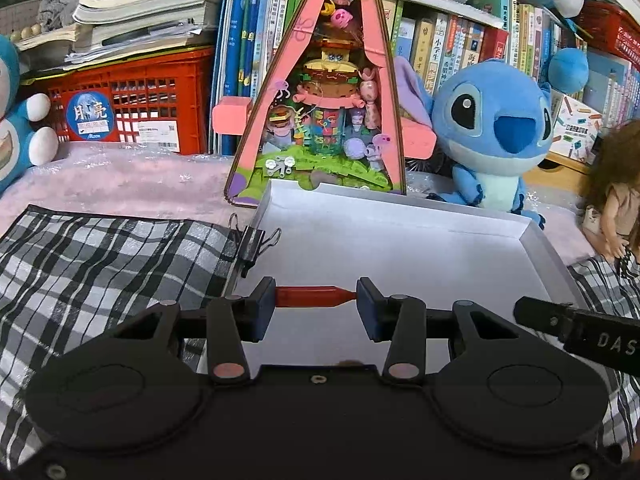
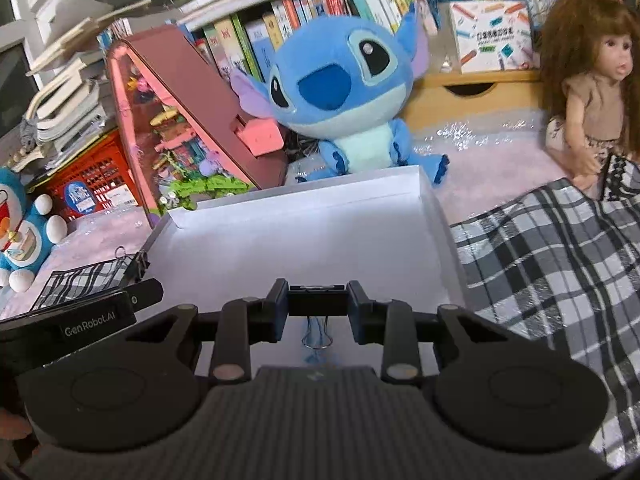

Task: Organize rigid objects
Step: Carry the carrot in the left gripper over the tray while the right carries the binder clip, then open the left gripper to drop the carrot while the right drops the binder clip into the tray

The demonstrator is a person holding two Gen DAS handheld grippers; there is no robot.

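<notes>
Red cap left, binder clip right

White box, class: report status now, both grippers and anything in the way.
Left gripper shut on red marker; right gripper shut on black binder clip. Both over white box, empty inside. Second binder clip at its left edge, not blocking.

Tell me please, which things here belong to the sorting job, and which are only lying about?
Job:
- small red tapered plastic piece, in left gripper
- black metal binder clip, in right gripper
- shallow white cardboard box
- second black binder clip beside it

Lying about:
- blue plush toy
- long-haired doll
- red plastic crate
</notes>
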